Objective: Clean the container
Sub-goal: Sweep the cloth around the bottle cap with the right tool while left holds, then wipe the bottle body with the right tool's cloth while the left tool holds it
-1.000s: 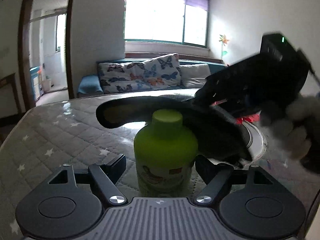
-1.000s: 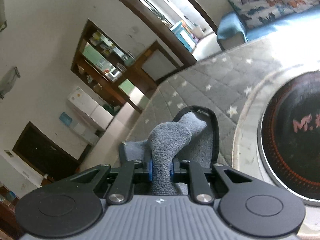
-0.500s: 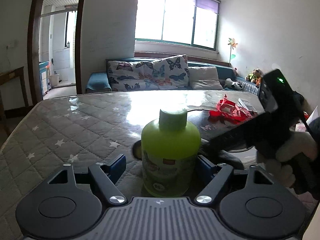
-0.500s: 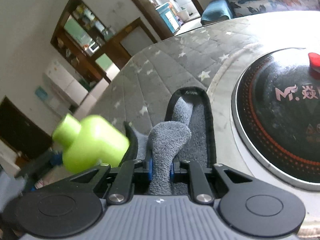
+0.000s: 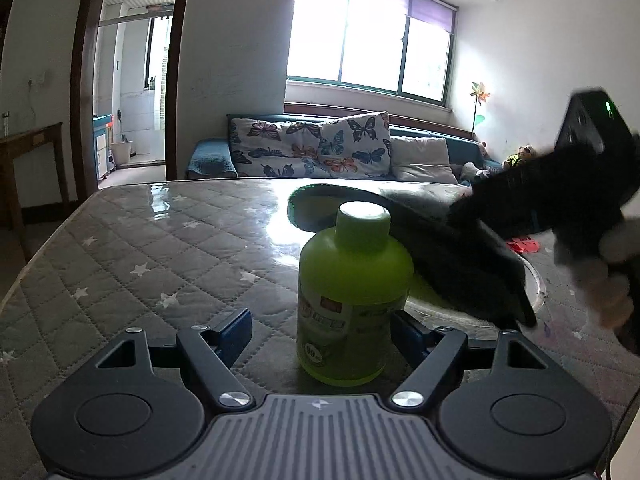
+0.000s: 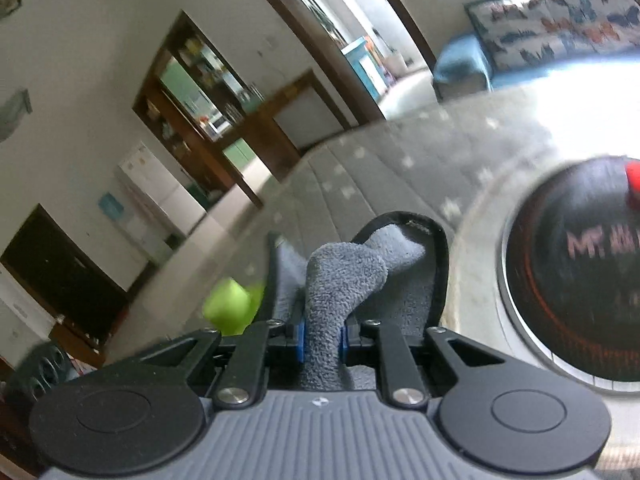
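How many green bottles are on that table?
1. The bottle stands on the table between the open left gripper, in front of the cloth the right gripper holds. None else shows.

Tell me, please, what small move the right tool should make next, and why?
Probably lower the grey cloth onto the green bottle. The right tool grips the cloth above and beside the bottle, apparently not touching it, while the open left tool brackets the bottle.
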Demonstrator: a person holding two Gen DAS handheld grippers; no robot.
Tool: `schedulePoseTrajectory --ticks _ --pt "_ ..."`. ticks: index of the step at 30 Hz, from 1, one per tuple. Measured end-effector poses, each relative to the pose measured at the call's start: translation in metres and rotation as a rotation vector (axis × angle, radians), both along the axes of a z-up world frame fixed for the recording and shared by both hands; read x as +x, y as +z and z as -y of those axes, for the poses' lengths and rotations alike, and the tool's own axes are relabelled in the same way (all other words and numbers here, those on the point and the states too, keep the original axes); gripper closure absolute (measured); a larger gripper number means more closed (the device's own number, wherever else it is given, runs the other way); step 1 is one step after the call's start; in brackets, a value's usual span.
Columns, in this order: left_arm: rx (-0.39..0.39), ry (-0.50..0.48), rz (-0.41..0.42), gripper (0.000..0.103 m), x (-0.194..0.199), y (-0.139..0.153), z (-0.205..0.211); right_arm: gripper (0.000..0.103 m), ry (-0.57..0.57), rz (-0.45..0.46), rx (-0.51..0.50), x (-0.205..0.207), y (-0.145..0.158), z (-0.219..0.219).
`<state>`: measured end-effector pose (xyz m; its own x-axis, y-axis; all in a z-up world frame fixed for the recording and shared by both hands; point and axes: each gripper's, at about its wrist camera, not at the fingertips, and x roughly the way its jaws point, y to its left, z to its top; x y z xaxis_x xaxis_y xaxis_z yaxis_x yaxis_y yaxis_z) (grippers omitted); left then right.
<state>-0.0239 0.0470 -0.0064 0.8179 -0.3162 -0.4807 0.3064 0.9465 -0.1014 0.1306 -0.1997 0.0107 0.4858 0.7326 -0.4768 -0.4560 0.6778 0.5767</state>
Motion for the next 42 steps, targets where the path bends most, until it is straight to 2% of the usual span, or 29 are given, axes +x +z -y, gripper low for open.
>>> schedulePoseTrajectory --ticks 4,9,20,27,31,34,39,42 --pt "-0.002 0.003 -0.002 0.021 0.0 0.0 0.0 0.088 0.008 0.006 0.019 0.009 0.009 -0.008" --pt "-0.004 0.007 -0.004 0.018 0.001 0.0 0.0 0.087 0.003 -0.013 0.017 0.02 0.002 -0.019" --pt "-0.017 0.02 -0.003 0.007 -0.001 0.001 0.0 0.086 -0.027 -0.132 0.024 0.031 -0.034 -0.015" --pt "-0.01 0.021 0.001 0.001 -0.003 0.002 0.004 0.086 -0.038 -0.177 -0.022 0.026 -0.055 -0.009" --pt "-0.015 0.016 -0.009 0.0 -0.004 0.001 0.006 0.077 -0.061 -0.206 -0.003 0.022 -0.063 0.0" --pt "-0.025 0.013 -0.029 0.0 -0.004 0.0 0.008 0.076 -0.073 -0.235 0.044 0.022 -0.068 0.007" --pt "-0.04 -0.002 -0.064 0.0 -0.01 0.0 0.014 0.077 -0.07 -0.237 0.051 0.023 -0.066 0.007" --pt "-0.019 0.008 -0.083 0.0 -0.008 -0.003 0.017 0.077 -0.071 -0.239 0.055 0.024 -0.066 0.007"
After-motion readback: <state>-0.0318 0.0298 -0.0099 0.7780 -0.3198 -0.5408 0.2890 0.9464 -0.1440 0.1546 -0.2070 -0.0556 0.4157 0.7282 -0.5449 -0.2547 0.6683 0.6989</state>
